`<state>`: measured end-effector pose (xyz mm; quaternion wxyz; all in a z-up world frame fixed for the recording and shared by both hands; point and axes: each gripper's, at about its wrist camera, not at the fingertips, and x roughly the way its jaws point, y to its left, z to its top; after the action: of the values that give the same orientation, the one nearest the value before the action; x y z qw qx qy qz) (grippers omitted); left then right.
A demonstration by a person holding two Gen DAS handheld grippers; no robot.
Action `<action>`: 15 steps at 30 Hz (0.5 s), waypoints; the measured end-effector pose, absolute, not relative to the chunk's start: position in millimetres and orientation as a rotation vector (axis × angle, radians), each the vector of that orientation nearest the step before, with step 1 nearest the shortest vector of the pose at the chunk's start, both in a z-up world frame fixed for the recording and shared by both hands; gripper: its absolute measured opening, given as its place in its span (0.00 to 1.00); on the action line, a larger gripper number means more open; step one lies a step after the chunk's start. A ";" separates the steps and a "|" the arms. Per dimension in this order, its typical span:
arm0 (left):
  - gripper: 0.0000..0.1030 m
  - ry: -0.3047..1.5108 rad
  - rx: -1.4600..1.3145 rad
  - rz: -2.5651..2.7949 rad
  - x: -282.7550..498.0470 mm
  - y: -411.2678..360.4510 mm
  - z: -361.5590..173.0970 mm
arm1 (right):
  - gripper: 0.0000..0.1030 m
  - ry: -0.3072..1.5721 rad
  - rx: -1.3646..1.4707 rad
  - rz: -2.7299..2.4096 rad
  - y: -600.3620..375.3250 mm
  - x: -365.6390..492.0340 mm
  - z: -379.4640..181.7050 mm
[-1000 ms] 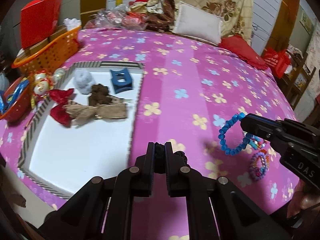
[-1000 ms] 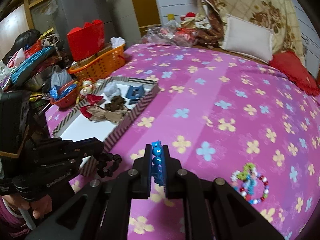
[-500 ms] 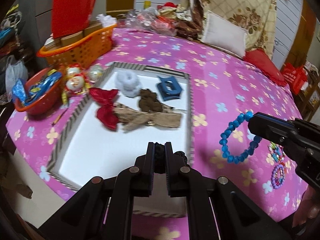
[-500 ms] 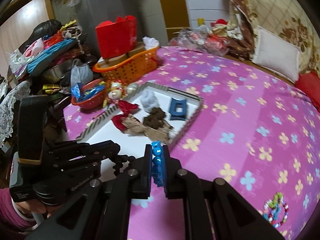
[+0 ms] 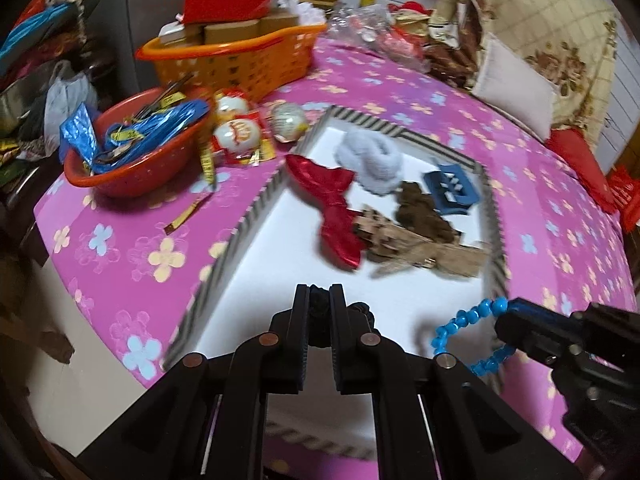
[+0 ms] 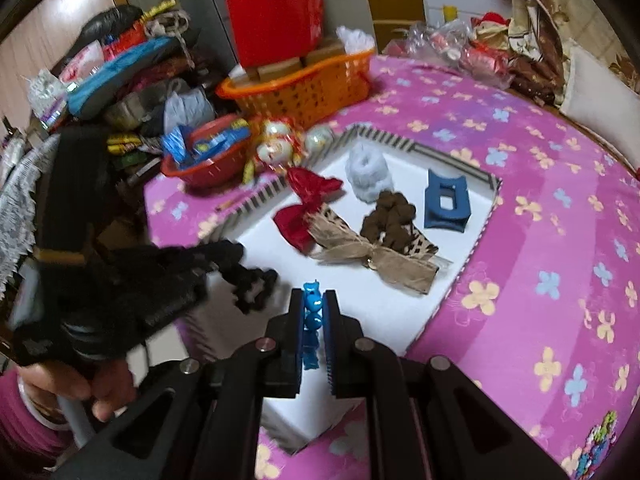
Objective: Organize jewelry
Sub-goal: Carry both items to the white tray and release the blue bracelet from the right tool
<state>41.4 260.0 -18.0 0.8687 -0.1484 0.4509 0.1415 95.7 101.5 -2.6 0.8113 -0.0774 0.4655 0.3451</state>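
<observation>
My left gripper [image 5: 319,300] is shut on a black bead bracelet [image 6: 252,284] and holds it over the near part of the white tray [image 5: 280,248]. My right gripper [image 6: 313,300] is shut on a blue bead bracelet [image 5: 460,328], held above the tray's near right corner. In the tray lie a red bow [image 5: 332,204], a burlap bow [image 6: 376,256], a brown scrunchie [image 6: 388,216], a white scrunchie [image 5: 372,160] and a blue hair claw [image 6: 444,204]. A multicoloured bead bracelet [image 6: 596,452] lies on the pink cloth at the right.
The tray has a striped rim [image 5: 260,204] and sits on a pink flowered cloth [image 6: 540,200]. A red bowl of blue packets [image 5: 132,152], round ornaments [image 5: 240,132] and an orange basket [image 5: 240,60] stand left and behind. Pillows [image 5: 516,80] lie at the back.
Both grippers have moved left and forward with their bracelets, from over the pink cloth to above the near end of the white tray.
</observation>
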 end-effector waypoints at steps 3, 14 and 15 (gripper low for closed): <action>0.05 0.957 -0.320 0.314 48.6 270.5 -26.6 | 0.08 1.022 -0.187 0.699 104.5 110.4 -18.3; 0.05 1.002 -0.296 0.344 69.3 276.0 -49.9 | 0.08 1.050 -0.267 0.579 104.5 144.9 -52.3; 0.05 1.003 -0.287 0.350 70.3 274.8 -50.5 | 0.09 1.049 -0.276 0.574 105.6 144.4 -53.1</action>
<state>70.3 274.8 -50.5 0.8525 -0.1363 0.4764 0.1665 144.4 105.6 -53.1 0.8176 -0.1294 0.4923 0.2693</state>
